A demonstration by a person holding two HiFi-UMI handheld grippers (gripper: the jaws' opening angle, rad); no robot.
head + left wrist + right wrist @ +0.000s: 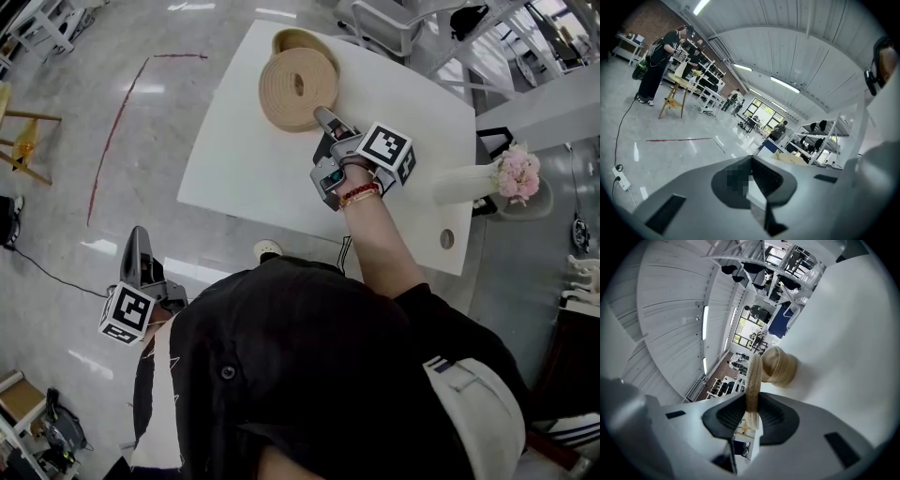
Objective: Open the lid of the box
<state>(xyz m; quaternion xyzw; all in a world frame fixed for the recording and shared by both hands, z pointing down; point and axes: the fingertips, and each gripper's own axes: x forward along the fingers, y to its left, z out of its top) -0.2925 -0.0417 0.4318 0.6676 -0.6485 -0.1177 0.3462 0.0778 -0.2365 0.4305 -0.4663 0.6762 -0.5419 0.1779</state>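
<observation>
Two grippers in view. Right gripper (324, 118) clamped on rim of round woven lid (298, 89); lid sits edge-on between pads in right gripper view. Lid already off box (300, 40). Open box stands just behind lid, near far edge of white table (234, 159). Left gripper (139, 242) low over floor (141, 122), well apart from table, jaws together, nothing between.

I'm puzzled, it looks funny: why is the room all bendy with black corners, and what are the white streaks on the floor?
Left gripper view and right gripper view: wide-angle lenses bend the straight ceiling beams and blacken the corners. Head view: the streaks are ceiling lights glaring off the glossy grey floor.
</observation>
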